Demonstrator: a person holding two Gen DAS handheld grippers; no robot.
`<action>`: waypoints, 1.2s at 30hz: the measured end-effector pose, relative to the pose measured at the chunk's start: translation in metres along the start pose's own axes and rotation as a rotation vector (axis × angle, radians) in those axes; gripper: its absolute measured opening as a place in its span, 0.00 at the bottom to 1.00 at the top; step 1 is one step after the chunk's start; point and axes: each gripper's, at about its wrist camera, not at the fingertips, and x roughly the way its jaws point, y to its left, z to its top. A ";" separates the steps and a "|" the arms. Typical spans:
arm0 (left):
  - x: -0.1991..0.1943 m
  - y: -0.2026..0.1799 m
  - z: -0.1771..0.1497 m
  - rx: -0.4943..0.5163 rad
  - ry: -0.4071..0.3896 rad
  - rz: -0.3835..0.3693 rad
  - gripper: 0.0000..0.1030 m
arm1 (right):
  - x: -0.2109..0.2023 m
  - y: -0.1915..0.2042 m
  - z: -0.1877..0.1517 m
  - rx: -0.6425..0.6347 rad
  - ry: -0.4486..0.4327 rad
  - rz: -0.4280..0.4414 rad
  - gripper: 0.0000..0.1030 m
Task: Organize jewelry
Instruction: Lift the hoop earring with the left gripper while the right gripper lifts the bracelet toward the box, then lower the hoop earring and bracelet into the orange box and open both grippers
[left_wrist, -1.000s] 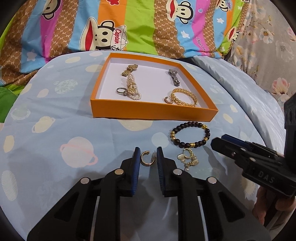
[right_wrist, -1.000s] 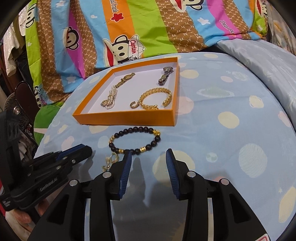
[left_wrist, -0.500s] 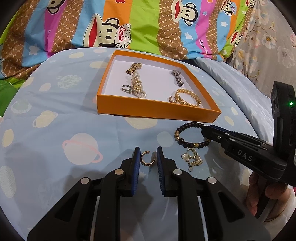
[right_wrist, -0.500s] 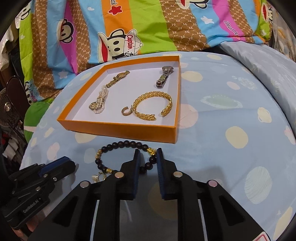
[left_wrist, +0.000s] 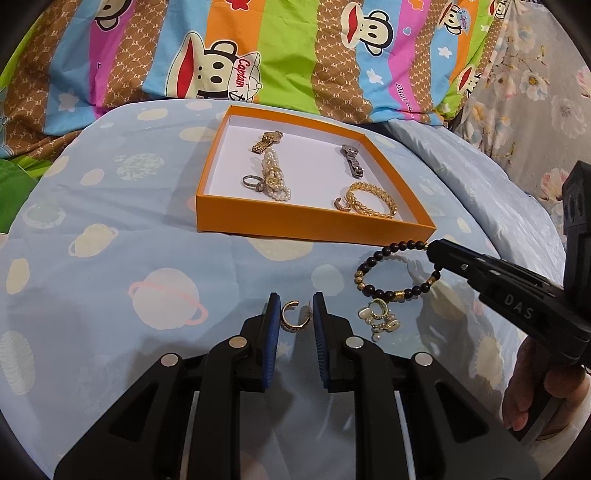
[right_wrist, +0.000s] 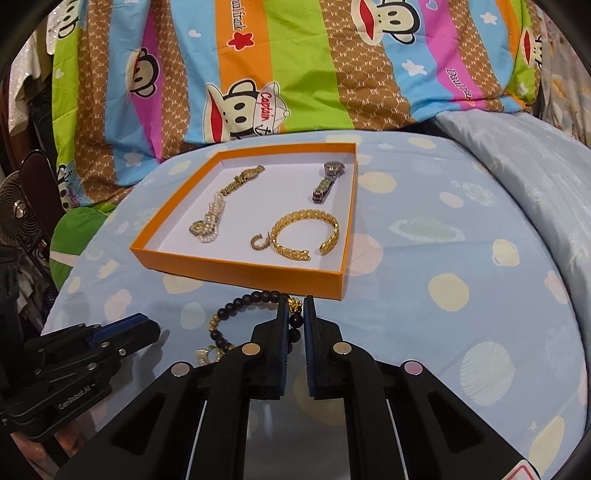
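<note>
Left wrist: box (left_wrist: 295, 225) nearer than half a second ago; right gripper (left_wrist: 434, 254) now pinching far side of bead bracelet (left_wrist: 380, 291) on sheet (left_wrist: 110, 258). Left gripper (left_wrist: 294, 314) unchanged, part-spread around gold ring (left_wrist: 291, 315); contact unclear. Charm cluster (left_wrist: 380, 319) beside it. Right wrist: jaws narrowed further, right gripper (right_wrist: 294, 312) clamped on bracelet (right_wrist: 236, 306) at gold bead, just before box (right_wrist: 236, 275); near beads hidden behind fingers (right_wrist: 282, 332).
</note>
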 end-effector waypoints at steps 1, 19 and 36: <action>-0.002 0.000 0.000 0.000 -0.005 -0.002 0.17 | -0.005 0.000 0.001 0.000 -0.012 0.001 0.07; -0.045 -0.013 0.052 0.054 -0.150 -0.032 0.17 | -0.047 0.011 0.058 -0.062 -0.169 0.047 0.07; 0.059 -0.008 0.151 0.101 -0.113 0.010 0.17 | 0.080 0.018 0.139 -0.062 -0.043 0.117 0.07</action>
